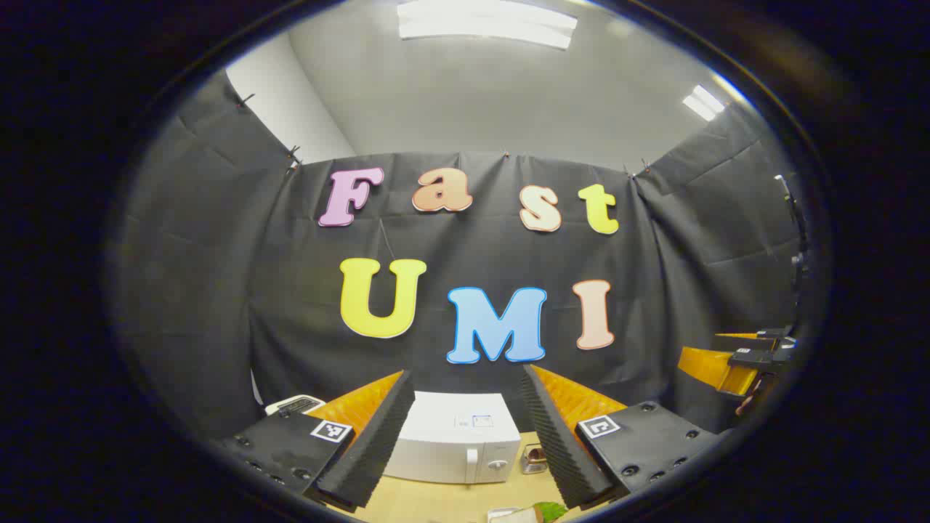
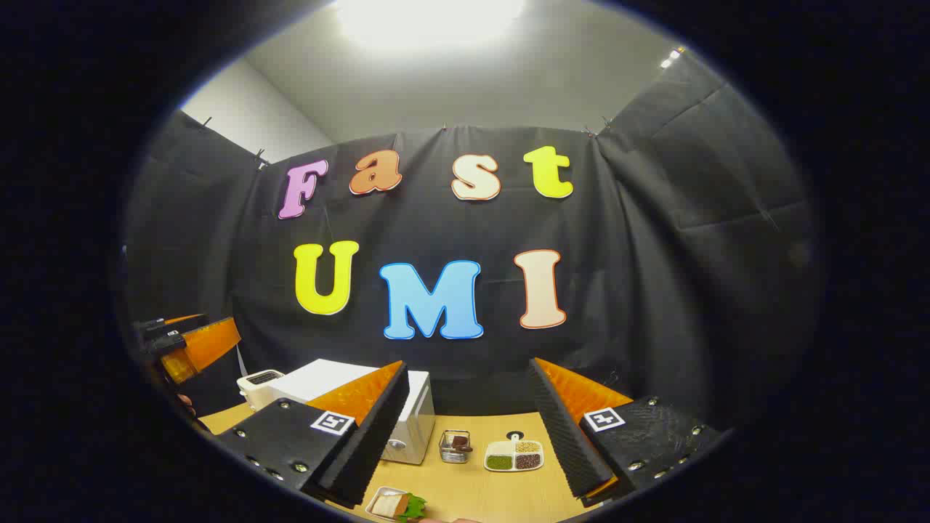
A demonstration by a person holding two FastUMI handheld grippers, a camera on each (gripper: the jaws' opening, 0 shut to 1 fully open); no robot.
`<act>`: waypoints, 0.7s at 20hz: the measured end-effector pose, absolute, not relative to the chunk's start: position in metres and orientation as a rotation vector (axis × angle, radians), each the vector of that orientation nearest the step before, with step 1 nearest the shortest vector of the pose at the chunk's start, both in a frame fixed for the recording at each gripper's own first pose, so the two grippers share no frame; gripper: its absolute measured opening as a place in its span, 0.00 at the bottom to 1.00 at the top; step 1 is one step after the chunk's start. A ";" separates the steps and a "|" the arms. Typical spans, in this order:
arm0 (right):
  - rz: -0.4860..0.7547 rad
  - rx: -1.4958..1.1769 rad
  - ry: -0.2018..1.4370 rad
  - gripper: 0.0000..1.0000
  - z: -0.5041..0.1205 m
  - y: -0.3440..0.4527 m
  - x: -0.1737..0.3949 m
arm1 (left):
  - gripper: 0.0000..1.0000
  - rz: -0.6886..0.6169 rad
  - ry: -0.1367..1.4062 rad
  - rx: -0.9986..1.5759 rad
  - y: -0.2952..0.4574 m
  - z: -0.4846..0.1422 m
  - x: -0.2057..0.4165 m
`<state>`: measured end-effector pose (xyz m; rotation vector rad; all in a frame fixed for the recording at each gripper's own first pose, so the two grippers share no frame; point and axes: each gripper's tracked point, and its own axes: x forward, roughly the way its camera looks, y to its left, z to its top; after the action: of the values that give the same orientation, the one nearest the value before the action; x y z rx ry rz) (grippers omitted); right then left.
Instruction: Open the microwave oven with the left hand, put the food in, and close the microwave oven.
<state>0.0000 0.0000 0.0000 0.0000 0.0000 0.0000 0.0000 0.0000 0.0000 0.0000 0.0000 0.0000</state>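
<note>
your left gripper (image 1: pixel 465 443), jaws spread and empty, faces the closed boxy white microwave oven (image 1: pixel 454 447) dead ahead, nearer than your open right gripper (image 2: pixel 465 436)

The microwave oven (image 1: pixel 454 447) has a smooth, slightly glossy white plastic-looking shell. The table (image 2: pixel 494 487) beneath it is pale matt wood. A small basket (image 2: pixel 455 447) looks like shiny metal wire. The divided dish (image 2: pixel 514 455) is smooth and white, holding grainy fillings in 3 sections.
</note>
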 end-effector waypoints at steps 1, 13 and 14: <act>0.005 0.006 0.008 0.99 -0.002 0.003 0.002 | 0.97 0.000 0.001 0.002 0.002 -0.001 0.001; -0.164 0.020 0.013 0.99 0.004 0.019 0.014 | 0.97 -0.072 0.001 -0.053 0.044 -0.006 0.022; -0.172 0.011 0.007 0.99 0.005 0.021 0.014 | 0.98 -0.067 -0.006 -0.052 0.051 -0.005 0.023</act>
<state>0.0141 0.0209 0.0047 0.0112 0.0071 -0.1717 0.0227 0.0510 -0.0055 -0.0518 -0.0058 -0.0670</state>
